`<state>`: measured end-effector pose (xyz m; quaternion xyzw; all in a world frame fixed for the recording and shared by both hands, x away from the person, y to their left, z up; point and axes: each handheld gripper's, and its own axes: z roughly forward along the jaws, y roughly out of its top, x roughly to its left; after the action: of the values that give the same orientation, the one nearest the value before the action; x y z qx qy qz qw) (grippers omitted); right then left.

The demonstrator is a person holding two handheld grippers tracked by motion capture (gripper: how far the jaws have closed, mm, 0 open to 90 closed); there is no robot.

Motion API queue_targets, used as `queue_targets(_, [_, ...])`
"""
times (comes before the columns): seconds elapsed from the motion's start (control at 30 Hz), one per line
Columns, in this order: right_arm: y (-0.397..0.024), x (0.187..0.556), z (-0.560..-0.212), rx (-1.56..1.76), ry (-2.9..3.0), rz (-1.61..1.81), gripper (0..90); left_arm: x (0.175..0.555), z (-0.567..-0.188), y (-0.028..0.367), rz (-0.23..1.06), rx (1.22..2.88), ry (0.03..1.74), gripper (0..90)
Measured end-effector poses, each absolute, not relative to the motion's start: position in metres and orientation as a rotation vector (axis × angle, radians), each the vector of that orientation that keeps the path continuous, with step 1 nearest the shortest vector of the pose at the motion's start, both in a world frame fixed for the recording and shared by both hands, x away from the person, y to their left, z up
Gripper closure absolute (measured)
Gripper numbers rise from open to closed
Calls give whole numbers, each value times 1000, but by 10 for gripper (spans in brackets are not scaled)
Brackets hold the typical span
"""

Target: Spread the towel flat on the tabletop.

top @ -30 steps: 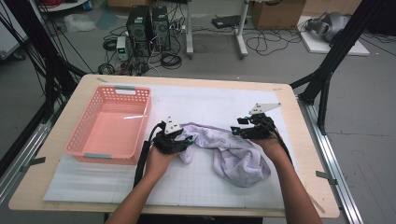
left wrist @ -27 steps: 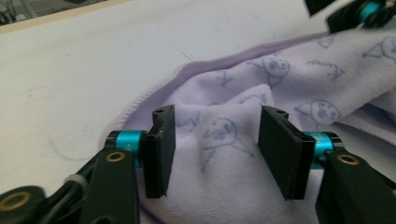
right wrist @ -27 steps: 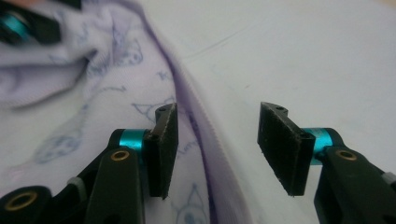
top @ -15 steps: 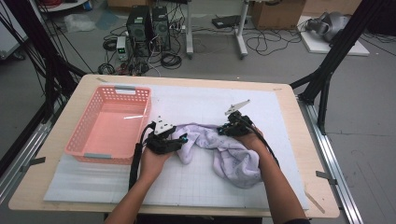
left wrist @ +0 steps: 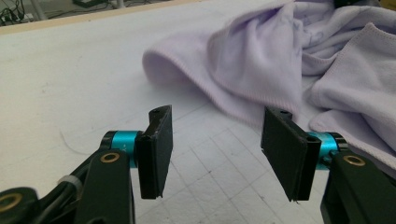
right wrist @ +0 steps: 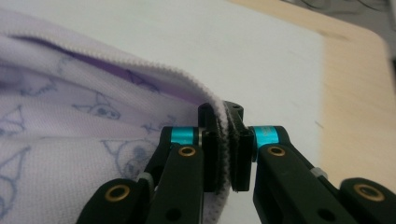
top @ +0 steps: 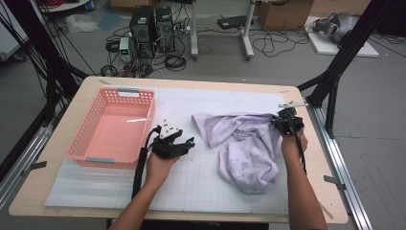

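Lilac cloth lies crumpled on the white mat of the worktop, right of centre, well apart from the pink basket at the left. My right tool is clenched on the cloth's hemmed edge at its far right corner; the hem sits pinched between the pads. My left tool stands released, its jaws having just been opening with nothing between them, the cloth's nearest fold just beyond.
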<state>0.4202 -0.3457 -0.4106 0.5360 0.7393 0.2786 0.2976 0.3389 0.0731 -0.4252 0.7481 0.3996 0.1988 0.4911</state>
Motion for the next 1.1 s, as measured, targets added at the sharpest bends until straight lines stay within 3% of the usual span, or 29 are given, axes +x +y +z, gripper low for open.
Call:
queue_targets(0.1, [-356,413,-419,1463,1972,762,829,340,-429,67,437,1832,974,441])
queue_targets(0.2, [-357,405,-420,1454,2004,843,698,341,-433,59,395,1850,960,443])
queue_targets(0.3, [-355,393,-413,1393,1977,905,641,342,-435,48,351,1862,934,447])
queue_targets(0.53, [-359,361,-403,1323,1946,1020,626,350,-438,15,268,1887,885,456])
queue_targets(0.63, [-363,347,-406,1317,1926,1057,627,354,-439,-4,188,1873,855,462])
queue_targets(0.67, [-364,343,-408,1322,1921,1064,627,358,-439,-14,106,1839,846,466])
queue_targets(0.97, [-367,332,-415,1309,1933,1093,618,367,-443,-58,161,1985,779,464])
queue_targets(1.0, [-365,331,-414,1307,1937,1096,616,368,-446,-61,177,2019,772,474])
queue_targets(1.07, [-363,331,-414,1291,1947,1098,612,368,-450,-66,194,2074,754,580])
queue_targets(1.1, [-362,331,-414,1283,1950,1100,609,366,-450,-67,182,2097,663,723])
